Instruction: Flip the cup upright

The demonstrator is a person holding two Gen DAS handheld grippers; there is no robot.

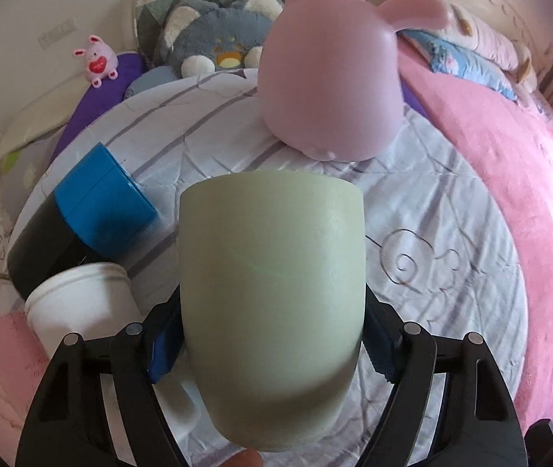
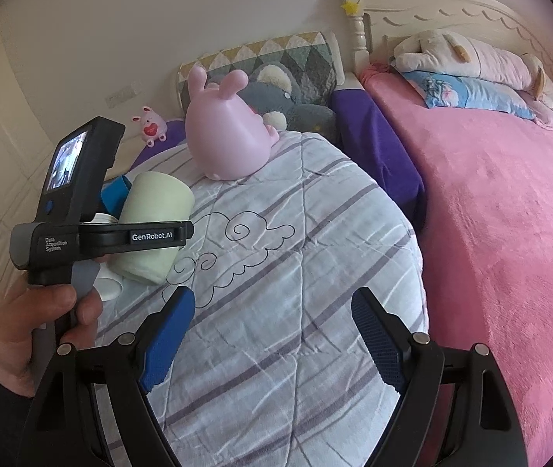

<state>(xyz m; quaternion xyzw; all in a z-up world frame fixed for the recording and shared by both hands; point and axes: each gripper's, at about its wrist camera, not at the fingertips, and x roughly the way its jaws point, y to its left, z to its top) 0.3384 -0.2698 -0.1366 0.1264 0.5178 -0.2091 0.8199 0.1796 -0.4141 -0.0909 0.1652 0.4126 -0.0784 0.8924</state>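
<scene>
Left tongs (image 1: 272, 350): black linkage arms showing silver pivot screws, blue ribbed pads (image 1: 379, 358) lining the fingers. Right tongs (image 2: 272, 342): matching black frame, blue textured pads. Left unit's housing wearing white "GenRobot.AI" lettering and a small lit screen. Left hand (image 2: 39, 319): bare skin, dark sleeve showing.

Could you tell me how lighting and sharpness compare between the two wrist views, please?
Left wrist view: the pale green cup fills the centre, soft-edged, shaded at its lower end; daylight washes out the right edge. Right wrist view: sharper, evenly lit, fisheye-curved bed.
</scene>
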